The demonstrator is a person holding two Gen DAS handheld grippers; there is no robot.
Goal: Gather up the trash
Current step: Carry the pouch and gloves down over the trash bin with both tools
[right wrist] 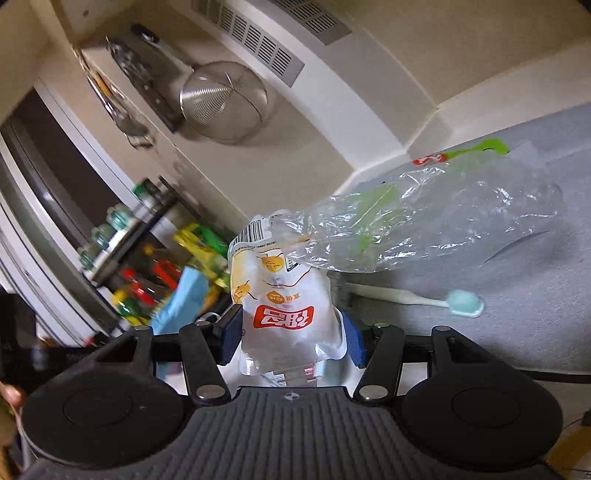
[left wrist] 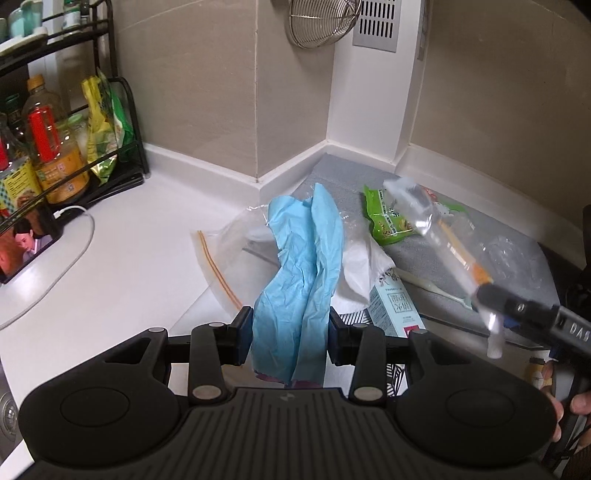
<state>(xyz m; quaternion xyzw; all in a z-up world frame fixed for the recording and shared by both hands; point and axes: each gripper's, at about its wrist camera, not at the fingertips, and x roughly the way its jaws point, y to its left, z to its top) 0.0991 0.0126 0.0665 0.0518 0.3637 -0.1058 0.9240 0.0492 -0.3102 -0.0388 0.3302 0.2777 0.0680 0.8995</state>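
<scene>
My left gripper (left wrist: pixel 290 334) is shut on a crumpled light-blue glove (left wrist: pixel 301 258) that stands up from between its pads. My right gripper (right wrist: pixel 291 334) is shut on a clear plastic food pouch (right wrist: pixel 284 314) with a red and orange label, held above the grey mat (right wrist: pixel 517 280). The right gripper (left wrist: pixel 491 295) also shows in the left wrist view with the pouch (left wrist: pixel 436 221) in the air. More trash lies near the corner: a clear zip bag (left wrist: pixel 225 247), white paper (left wrist: pixel 360 266), a green snack wrapper (left wrist: pixel 388 216) and a small teal box (left wrist: pixel 397 306).
A toothbrush (right wrist: pixel 410 299) lies on the grey mat. A black rack (left wrist: pixel 74 147) with bottles stands at the left, with a phone (left wrist: pixel 26 243) and its white cable in front. A metal strainer (left wrist: pixel 321 22) hangs on the wall. The white counter (left wrist: pixel 129 266) spreads to the left.
</scene>
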